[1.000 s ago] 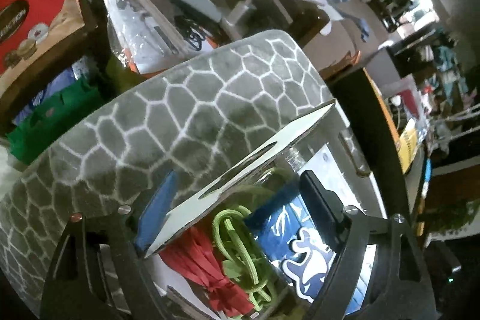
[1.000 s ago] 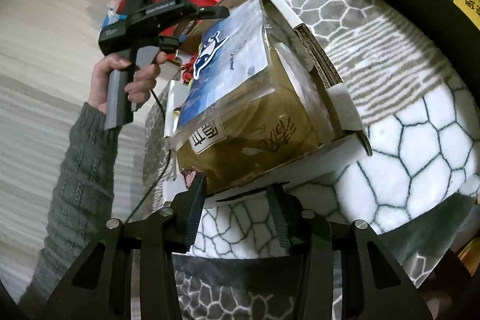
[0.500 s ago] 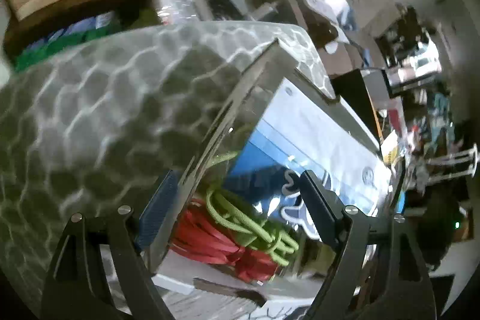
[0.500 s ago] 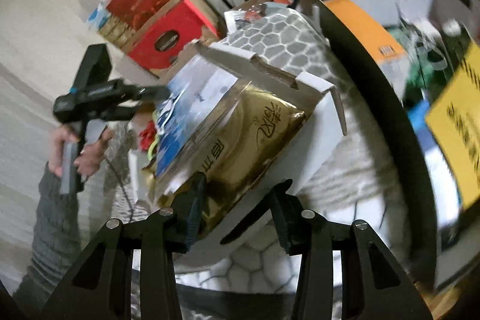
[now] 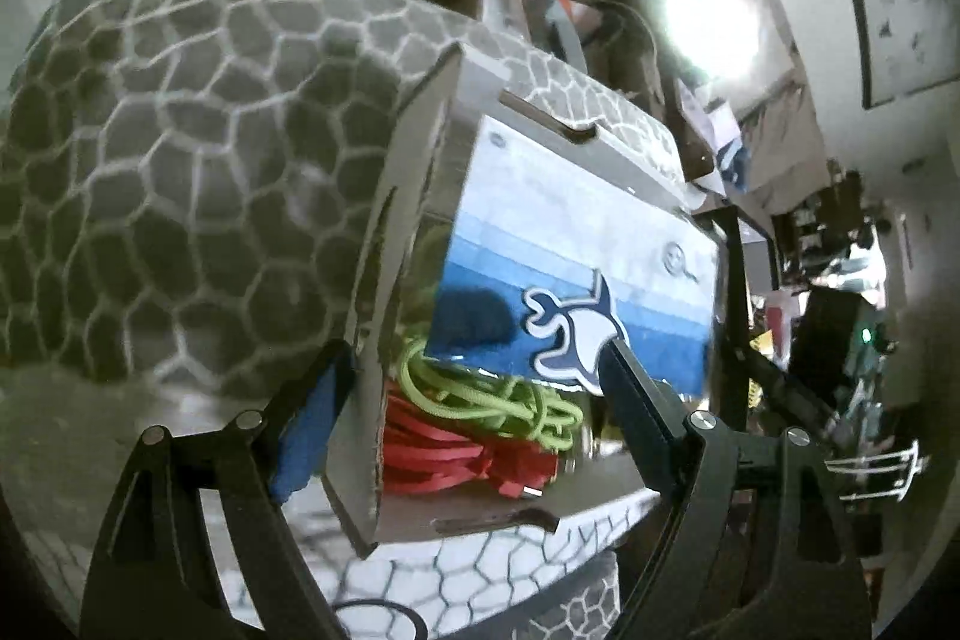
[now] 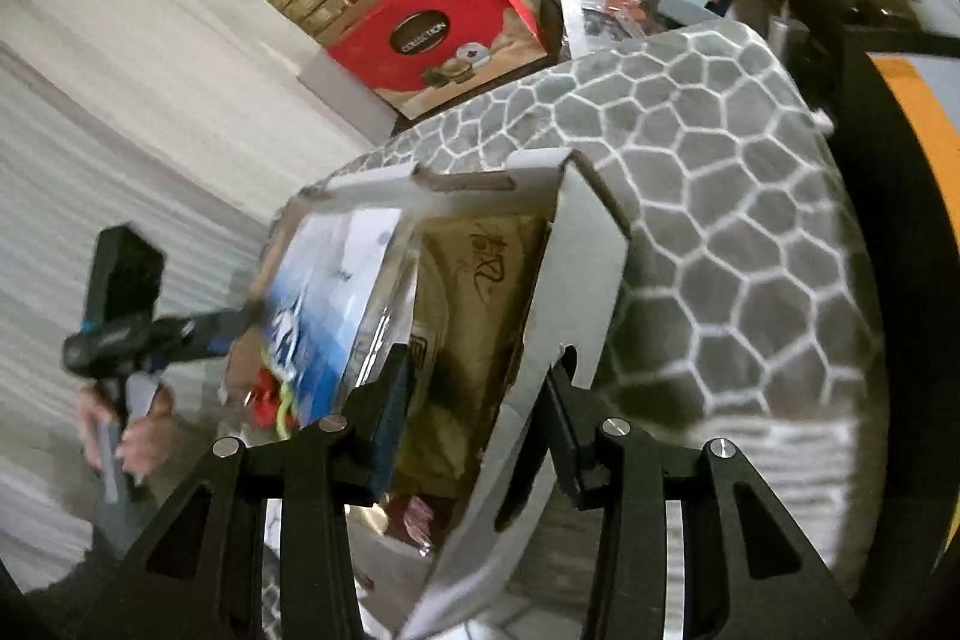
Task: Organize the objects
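An open white cardboard box (image 5: 372, 316) sits tilted against a grey cushion with a white honeycomb pattern (image 5: 180, 172), and both grippers have hold of it. In the left wrist view the left gripper (image 5: 474, 394) stands spread wide, its blue-padded finger outside the box's side wall at about 8 o'clock and the other finger inside at 4 o'clock, against a blue and white packet with a whale logo (image 5: 576, 280); whether the pads press the wall cannot be told. Under that packet lie a green cord (image 5: 480, 394) and a red cord (image 5: 456, 460). In the right wrist view the right gripper (image 6: 474, 412) is set partway in, straddling the opposite box wall (image 6: 564, 316): one finger inside beside a gold-brown bag (image 6: 468, 340), the other outside; the grip looks pinched on that wall. At 9 o'clock a hand (image 6: 132, 436) holds the left gripper's handle. A red box marked COLLECTION (image 6: 432, 34) stands beyond the cushion at 12 o'clock.
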`<state>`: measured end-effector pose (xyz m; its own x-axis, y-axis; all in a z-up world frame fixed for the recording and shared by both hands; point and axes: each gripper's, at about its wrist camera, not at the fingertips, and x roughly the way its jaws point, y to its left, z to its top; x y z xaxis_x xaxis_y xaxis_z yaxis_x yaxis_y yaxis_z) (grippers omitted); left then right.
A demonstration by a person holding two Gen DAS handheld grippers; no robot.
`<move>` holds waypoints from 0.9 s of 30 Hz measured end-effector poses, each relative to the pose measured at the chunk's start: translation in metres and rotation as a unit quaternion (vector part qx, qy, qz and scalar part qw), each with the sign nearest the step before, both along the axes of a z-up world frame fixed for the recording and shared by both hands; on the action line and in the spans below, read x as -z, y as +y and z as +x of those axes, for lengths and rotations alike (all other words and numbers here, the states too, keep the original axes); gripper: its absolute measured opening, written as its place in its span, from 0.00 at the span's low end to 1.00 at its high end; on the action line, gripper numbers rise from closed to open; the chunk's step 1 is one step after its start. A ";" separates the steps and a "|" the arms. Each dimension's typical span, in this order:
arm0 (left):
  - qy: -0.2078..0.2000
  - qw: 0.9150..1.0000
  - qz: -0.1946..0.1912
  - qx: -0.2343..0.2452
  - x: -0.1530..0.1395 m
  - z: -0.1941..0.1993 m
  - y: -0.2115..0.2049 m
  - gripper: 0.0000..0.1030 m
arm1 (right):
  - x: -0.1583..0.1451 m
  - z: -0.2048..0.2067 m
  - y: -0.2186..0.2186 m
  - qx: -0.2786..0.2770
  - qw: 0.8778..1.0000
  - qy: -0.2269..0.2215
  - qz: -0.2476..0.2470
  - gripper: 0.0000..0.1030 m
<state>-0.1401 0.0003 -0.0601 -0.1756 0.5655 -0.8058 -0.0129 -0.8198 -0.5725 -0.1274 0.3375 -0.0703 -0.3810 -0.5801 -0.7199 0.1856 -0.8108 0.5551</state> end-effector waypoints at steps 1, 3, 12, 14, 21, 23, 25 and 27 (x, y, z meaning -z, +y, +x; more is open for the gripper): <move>-0.001 1.000 0.001 -0.004 0.000 0.005 -0.002 0.78 | 0.000 -0.003 -0.003 -0.001 1.000 -0.001 0.002 0.42; -0.001 1.000 0.002 -0.009 0.000 0.013 -0.003 0.78 | 0.001 -0.012 -0.012 -0.004 1.000 -0.003 0.010 0.42; 0.004 1.000 0.007 -0.026 0.002 0.030 -0.006 0.78 | 0.000 -0.030 -0.035 -0.017 0.999 -0.001 0.036 0.42; 0.001 1.000 0.012 -0.029 0.003 0.027 -0.008 0.78 | 0.001 -0.030 -0.035 -0.013 0.999 -0.003 0.035 0.42; 0.004 1.000 0.006 -0.023 0.002 0.014 -0.003 0.79 | 0.004 -0.024 -0.031 -0.007 1.000 -0.006 0.028 0.42; 0.010 1.000 -0.005 -0.015 0.001 0.016 -0.002 0.79 | 0.004 -0.024 -0.030 -0.006 1.000 -0.007 0.028 0.42; 0.016 1.000 -0.012 -0.008 0.000 0.019 0.000 0.79 | 0.003 -0.024 -0.029 -0.005 1.000 -0.008 0.030 0.42; 0.016 1.000 -0.013 -0.012 -0.001 0.023 -0.003 0.79 | 0.001 -0.023 -0.026 -0.001 1.000 -0.009 0.029 0.43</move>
<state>-0.1174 -0.0028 -0.0590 -0.2147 0.5399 -0.8139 -0.0113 -0.8347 -0.5506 -0.1499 0.3117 -0.0717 -0.3671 -0.5375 -0.7592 0.1780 -0.8417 0.5098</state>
